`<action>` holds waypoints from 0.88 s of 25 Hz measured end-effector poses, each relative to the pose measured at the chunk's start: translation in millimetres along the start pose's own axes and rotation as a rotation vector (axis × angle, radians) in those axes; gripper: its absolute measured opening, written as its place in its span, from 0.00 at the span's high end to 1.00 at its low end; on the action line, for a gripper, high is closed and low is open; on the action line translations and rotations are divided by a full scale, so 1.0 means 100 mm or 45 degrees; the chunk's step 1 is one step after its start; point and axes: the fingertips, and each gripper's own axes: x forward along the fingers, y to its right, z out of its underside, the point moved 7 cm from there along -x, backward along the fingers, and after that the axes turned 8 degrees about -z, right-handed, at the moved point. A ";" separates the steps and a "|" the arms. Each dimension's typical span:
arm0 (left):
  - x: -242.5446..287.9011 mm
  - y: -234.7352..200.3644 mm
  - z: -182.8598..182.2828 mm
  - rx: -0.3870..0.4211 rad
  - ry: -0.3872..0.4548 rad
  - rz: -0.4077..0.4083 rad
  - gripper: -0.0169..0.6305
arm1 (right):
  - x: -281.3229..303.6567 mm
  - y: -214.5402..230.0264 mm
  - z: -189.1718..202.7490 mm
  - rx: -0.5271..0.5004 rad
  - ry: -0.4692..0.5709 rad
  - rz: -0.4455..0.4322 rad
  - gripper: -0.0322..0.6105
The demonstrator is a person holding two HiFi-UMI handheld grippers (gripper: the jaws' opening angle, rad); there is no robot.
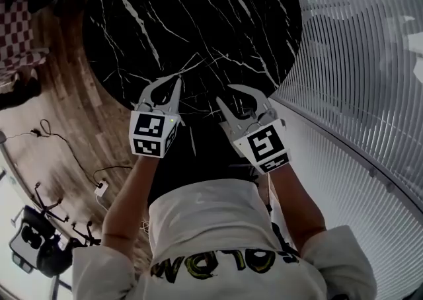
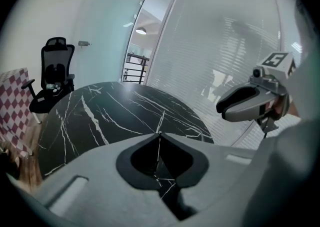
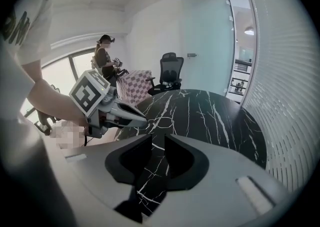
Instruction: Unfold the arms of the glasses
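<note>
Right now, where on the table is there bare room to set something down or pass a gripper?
All of the black marble table in view shows bare, from the near edge to the far rim by the office chair and the blinds wall. Only the near edge is crowded, where the left gripper and right gripper hover close together. No glasses show.

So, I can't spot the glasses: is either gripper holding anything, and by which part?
Nothing is held. The left gripper has its jaws shut on nothing; the right gripper has them apart, only the black marble table showing between.
</note>
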 end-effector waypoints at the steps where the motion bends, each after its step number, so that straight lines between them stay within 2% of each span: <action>1: 0.06 -0.01 0.06 -0.001 -0.003 0.004 0.96 | 0.04 0.00 0.05 0.004 -0.004 -0.005 0.82; 14: 0.66 -0.13 0.63 0.003 -0.022 0.005 0.96 | 0.35 -0.05 0.63 0.078 -0.005 -0.037 0.83; 22: 0.80 -0.13 0.78 0.088 -0.014 -0.005 0.95 | 0.36 -0.05 0.86 0.117 -0.020 -0.022 0.83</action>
